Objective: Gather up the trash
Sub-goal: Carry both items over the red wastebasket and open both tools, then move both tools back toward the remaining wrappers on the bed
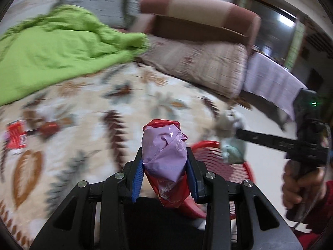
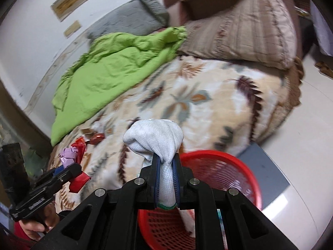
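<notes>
While both hang over bed edge by red basket [image 2: 218, 166], L tool [image 1: 164, 162] clamps purple/red wrapper wad [image 1: 164, 152]; R tool [image 2: 166, 166] clamps white cloth [image 2: 154, 139].

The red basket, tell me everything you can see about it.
The red basket is round, of plastic with a solid rim and mesh walls. It stands upright on the pale floor beside the bed, below both tongs. Something pale lies inside, too hidden to name. The right tongs and their white cloth cover part of it.
</notes>
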The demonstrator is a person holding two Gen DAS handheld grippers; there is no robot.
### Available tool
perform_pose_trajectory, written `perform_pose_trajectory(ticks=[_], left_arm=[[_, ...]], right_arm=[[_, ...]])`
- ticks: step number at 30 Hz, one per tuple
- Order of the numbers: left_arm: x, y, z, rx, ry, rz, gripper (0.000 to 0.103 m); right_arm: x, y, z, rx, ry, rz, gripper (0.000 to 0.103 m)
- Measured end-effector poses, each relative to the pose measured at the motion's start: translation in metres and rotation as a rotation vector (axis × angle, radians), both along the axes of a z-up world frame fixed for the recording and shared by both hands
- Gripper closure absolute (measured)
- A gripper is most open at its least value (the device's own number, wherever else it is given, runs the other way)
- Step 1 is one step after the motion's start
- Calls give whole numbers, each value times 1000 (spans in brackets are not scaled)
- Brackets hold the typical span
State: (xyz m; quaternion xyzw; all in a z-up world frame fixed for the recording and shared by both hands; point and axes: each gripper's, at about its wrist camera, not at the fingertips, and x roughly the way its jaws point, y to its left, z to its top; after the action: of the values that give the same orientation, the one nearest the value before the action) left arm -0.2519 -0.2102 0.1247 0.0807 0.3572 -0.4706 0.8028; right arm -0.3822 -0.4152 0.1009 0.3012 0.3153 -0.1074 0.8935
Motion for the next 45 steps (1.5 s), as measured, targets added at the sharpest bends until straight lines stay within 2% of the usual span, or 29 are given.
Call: perform_pose_trajectory(ticks=[2, 3, 4, 5, 6, 7, 11, 15, 31, 35, 39, 45], left_arm=[[-10, -25, -4, 9, 41, -82, 66], [-14, -32, -5, 15, 52, -103, 62], [-19, -43, -8, 28, 68, -133, 52], [-22, -48, -10, 35, 77, -148, 46], [-26, -50, -11, 38, 79, -156, 41], [-31, -53, -12, 49, 70, -165, 41], [-39, -48, -9, 54, 50, -149, 39], [-34, -29, -1, 38, 37, -69, 35], [-5, 102, 30, -26, 62, 321, 34], [9, 136, 39, -43, 63, 405, 34], [31, 174, 42, -59, 64, 503, 27], [82, 225, 21, -85, 149, 627, 27]], right_arm=[[-8, -6, -5, 0, 21, -17, 88], [-10, -8, -7, -2, 37, -21, 88], [-12, -9, -10, -4, 50, -27, 85], [-14, -11, -13, -9, 66, -40, 76], [-18, -13, -14, -10, 68, -53, 70], [-20, -13, -15, -8, 65, -60, 65], [-29, -17, -9, -16, 49, -71, 55], [-28, -11, 1, -25, 17, -55, 54], [12, 90, 52, -105, -95, 263, 53], [39, 117, 58, -102, -97, 343, 44], [77, 140, 55, -107, -68, 416, 38], [146, 162, 37, -41, -8, 488, 35]])
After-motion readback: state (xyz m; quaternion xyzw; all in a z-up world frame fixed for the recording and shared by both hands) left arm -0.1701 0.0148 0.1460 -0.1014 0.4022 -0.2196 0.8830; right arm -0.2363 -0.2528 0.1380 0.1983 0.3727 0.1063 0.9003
